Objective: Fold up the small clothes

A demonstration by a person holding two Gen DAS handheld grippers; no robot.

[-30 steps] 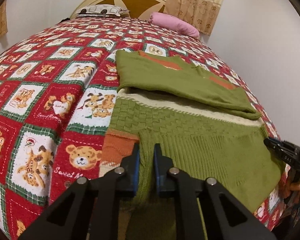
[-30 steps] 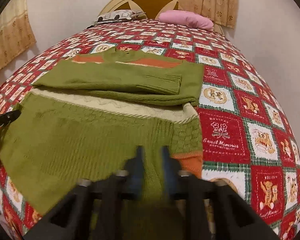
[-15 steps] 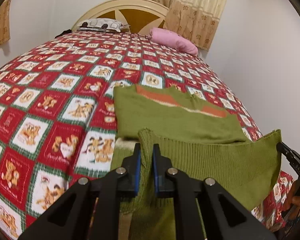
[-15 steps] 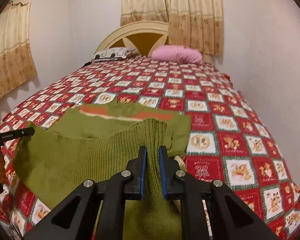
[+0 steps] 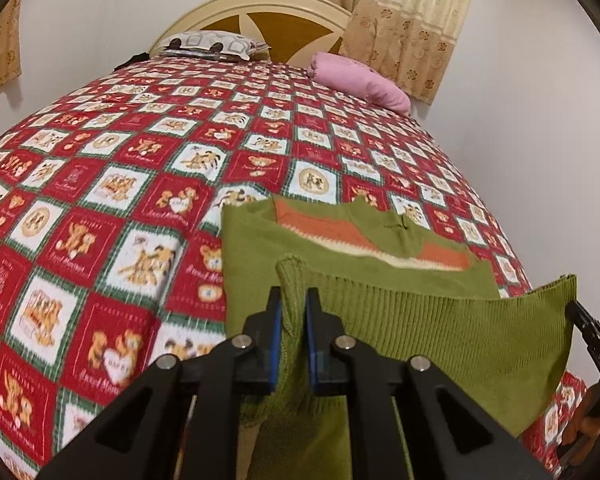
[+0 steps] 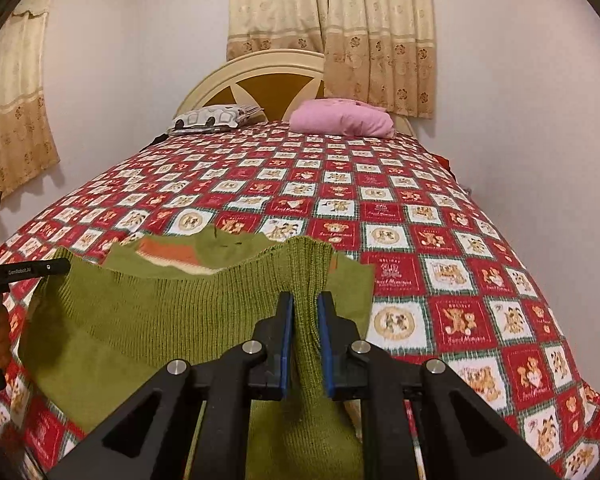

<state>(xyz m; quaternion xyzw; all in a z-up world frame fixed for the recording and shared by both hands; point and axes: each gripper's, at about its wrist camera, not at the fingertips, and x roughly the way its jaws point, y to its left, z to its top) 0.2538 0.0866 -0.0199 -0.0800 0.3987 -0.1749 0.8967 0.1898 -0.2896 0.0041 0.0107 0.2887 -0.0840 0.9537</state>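
Note:
A green knit sweater (image 5: 440, 320) with orange and cream stripes lies on the bed, sleeves folded in. My left gripper (image 5: 293, 300) is shut on the left corner of its ribbed hem. My right gripper (image 6: 305, 304) is shut on the right corner of the hem (image 6: 180, 304). Both hold the hem raised above the bed, stretched between them, in front of the sweater's collar end (image 6: 220, 246). The right gripper's tip shows at the right edge of the left wrist view (image 5: 592, 336), and the left gripper shows at the left edge of the right wrist view (image 6: 24, 270).
The bed has a red, white and green teddy-bear quilt (image 5: 120, 208). A patterned pillow (image 6: 212, 118) and a pink pillow (image 6: 342, 120) lie by the cream headboard (image 6: 260, 76). A wall runs along the bed's right side (image 6: 540, 140). Curtains hang behind.
Both grippers have lifted the sweater's hem off the bed and carried it up and forward toward the collar. The lower half now hangs between them instead of lying flat.

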